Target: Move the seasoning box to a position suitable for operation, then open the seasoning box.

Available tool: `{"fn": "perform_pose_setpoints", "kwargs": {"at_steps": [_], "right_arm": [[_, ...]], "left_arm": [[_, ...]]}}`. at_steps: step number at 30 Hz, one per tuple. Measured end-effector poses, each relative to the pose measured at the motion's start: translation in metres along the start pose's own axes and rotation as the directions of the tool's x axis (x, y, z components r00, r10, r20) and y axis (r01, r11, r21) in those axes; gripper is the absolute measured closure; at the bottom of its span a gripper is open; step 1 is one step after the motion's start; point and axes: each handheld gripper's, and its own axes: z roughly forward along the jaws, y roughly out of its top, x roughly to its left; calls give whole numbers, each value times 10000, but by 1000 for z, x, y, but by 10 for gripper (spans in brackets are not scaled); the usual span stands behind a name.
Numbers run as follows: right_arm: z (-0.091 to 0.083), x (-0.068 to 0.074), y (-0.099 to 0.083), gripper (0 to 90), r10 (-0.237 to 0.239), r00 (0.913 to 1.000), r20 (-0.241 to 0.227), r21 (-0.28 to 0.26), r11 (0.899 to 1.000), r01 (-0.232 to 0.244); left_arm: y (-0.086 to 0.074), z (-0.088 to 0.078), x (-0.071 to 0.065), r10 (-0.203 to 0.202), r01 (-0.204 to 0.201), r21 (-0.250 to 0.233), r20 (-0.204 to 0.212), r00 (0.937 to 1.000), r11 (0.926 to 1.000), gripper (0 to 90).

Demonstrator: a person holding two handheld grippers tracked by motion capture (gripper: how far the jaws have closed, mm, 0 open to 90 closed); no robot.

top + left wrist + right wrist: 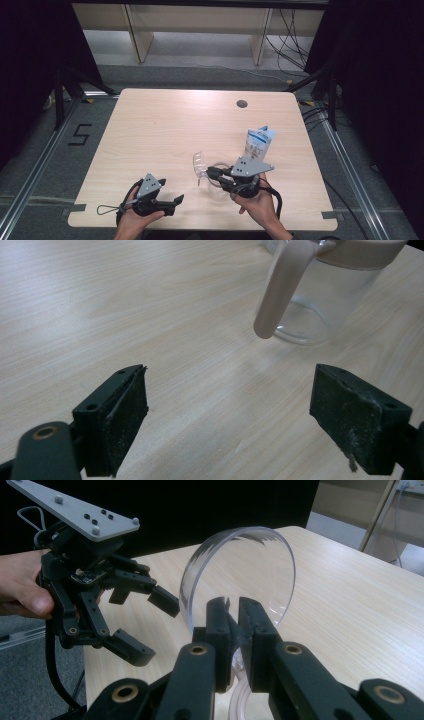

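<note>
1. The right gripper (231, 625) has its jaws almost fully closed, the pads pinching a thin clear plastic piece; it appears to be the rim or wall of a clear plastic cup (240, 575), lifted and tipped so its round mouth faces the left gripper.

2. In the high view the same cup (201, 165) sits at the tip of the right gripper (212, 173), near the table's front edge and right of centre; its long axis looks close to level, running toward the right hand (255, 200).

3. The left gripper (172, 201), held in the left hand (131, 220), hovers near the front left of the table (165, 125) with its jaws standing wide apart and nothing between them.

4. Along the left gripper's own open jaws stands a clear jug (320, 295), upright on the wood, its pale handle (280, 287) hanging on the side nearest the jaws.

5. A blue-and-white pouch (258, 142) stands upright just behind the right gripper.

6. The step in hand looks like carrying or presenting the cup. The next move likely calls for the free left gripper to close in on the cup's rim or the jug's handle, squarely, since thin clear plastic may flex or slip.

7. Whether the cup touches the table cannot be told.
</note>
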Motion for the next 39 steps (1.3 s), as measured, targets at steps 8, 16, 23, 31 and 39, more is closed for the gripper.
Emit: {"fn": "perform_pose_setpoints", "kwargs": {"at_steps": [8,16,23,31,39], "right_arm": [[-18,-11,-3,732,-2,9996,287,-59,10000,4],[-43,-23,-18,504,506,9933,1042,-220,9986,-485],[-69,-29,-37,400,1200,9793,1632,-402,9926,-1150],[-104,-49,-62,346,2048,9383,2786,-880,9783,-1874],[-116,-62,-74,236,2651,8899,3714,-1142,9642,-2395]], "left_arm": [[-1,1,3,-31,31,-74,-25,10000,10000,150],[0,1,5,53,-53,-127,7,10000,9999,150],[2,3,2,48,-47,-166,101,9999,9999,150],[2,6,2,-27,29,-186,152,9999,9998,150],[1,2,4,172,-171,-294,42,9998,9994,150]]}}
